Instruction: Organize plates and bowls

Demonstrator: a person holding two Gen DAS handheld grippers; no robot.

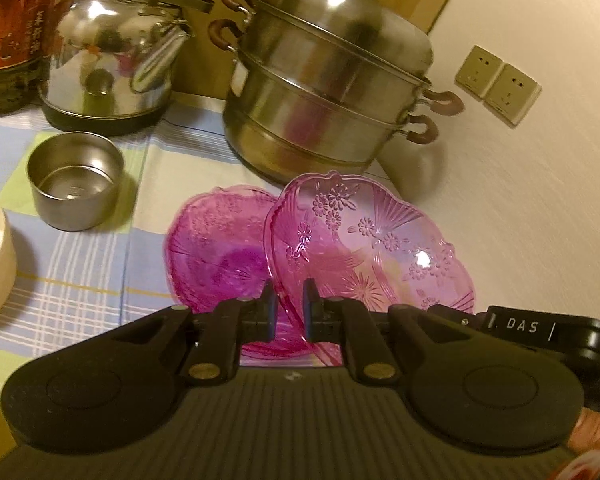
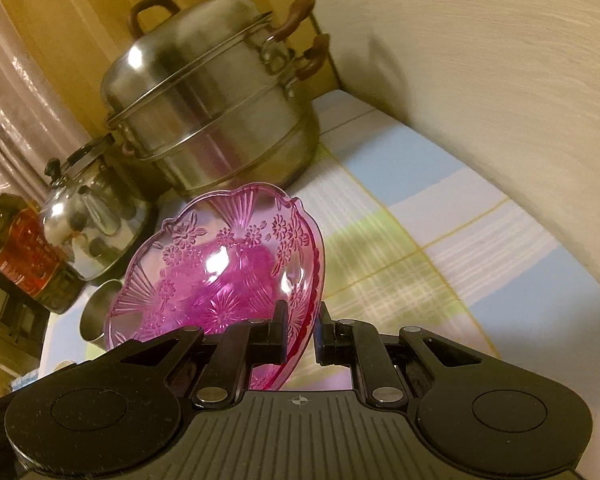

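Left wrist view: left gripper [image 1: 289, 304] clamped on near rim of tilted pink glass plate [image 1: 364, 240], raised clear of checked tablecloth [image 1: 80, 256]. Second pink plate [image 1: 216, 248] lying flat on cloth just beside and partly beneath raised one. Steel cup [image 1: 74, 180] to left, well apart; steamer pot [image 1: 324, 80] and kettle [image 1: 116, 60] standing behind.

Right wrist view: right gripper [image 2: 301, 332] closed on opposite rim of same pink glass plate [image 2: 224, 256], dish tipped steeply on edge; second plate dimly visible through it.

Step in hand, by judgement: carrying held plate, both grippers sharing it, toward stacking on flat plate.

Next move calls for: levelling dish, centring over flat plate, lowering until nested, then parting both sets of fingers together. Risk: thin rim slipping under uneven grip; clink against steamer pot close behind.
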